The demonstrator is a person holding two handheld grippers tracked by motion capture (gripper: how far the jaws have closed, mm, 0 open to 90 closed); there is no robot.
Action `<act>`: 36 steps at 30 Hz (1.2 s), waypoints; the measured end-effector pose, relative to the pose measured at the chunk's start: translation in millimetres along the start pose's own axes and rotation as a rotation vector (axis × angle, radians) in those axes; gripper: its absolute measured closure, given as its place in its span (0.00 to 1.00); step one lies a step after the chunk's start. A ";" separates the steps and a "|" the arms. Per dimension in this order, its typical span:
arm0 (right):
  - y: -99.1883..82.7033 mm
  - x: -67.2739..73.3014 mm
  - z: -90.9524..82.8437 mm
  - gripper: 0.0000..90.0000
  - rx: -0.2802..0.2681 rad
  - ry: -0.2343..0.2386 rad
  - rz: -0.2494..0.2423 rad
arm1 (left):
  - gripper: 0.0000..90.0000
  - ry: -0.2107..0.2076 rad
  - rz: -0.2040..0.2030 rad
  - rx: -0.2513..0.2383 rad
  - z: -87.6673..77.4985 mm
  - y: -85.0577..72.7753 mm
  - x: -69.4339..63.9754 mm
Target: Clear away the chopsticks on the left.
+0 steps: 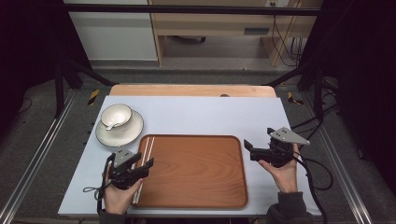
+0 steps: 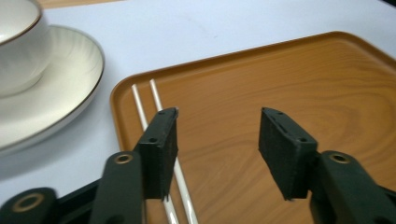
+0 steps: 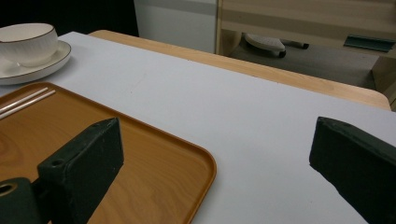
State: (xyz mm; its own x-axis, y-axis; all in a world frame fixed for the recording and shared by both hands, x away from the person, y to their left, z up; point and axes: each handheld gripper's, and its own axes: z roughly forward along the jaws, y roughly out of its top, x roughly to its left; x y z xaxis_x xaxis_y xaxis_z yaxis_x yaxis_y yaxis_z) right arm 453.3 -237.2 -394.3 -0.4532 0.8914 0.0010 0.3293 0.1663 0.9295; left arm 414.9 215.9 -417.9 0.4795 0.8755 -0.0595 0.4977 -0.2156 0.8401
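Left gripper (image 1: 145,163), jaws apart and empty, above two white chopsticks (image 2: 154,100) lying along the brown wooden tray's (image 1: 196,200) left edge; it should lift straight up, avoiding nudging them.

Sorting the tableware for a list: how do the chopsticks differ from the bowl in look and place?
The chopsticks are two thin white sticks lying flat; the bowl is round, deep and cream with a dark rim line. The chopsticks lie inside the brown tray along its left edge; the bowl stands off the tray on a plate. The bowl holds a spoon; the chopsticks hold nothing. Both are pale, and no gripper touches either.
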 end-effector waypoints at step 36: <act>-8.6 -10.1 2.1 0.03 0.030 -0.022 0.007 | 0.13 -0.010 0.051 -0.058 -29.6 -23.5 101.9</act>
State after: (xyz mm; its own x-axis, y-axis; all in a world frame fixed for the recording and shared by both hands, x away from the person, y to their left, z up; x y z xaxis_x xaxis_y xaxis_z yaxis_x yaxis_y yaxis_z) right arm 456.8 -246.8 -403.2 -0.4322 0.9018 -0.0007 0.3575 0.1720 0.9180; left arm 430.7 323.0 -427.7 0.5101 0.8599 -0.0211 0.4298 -0.2336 0.8722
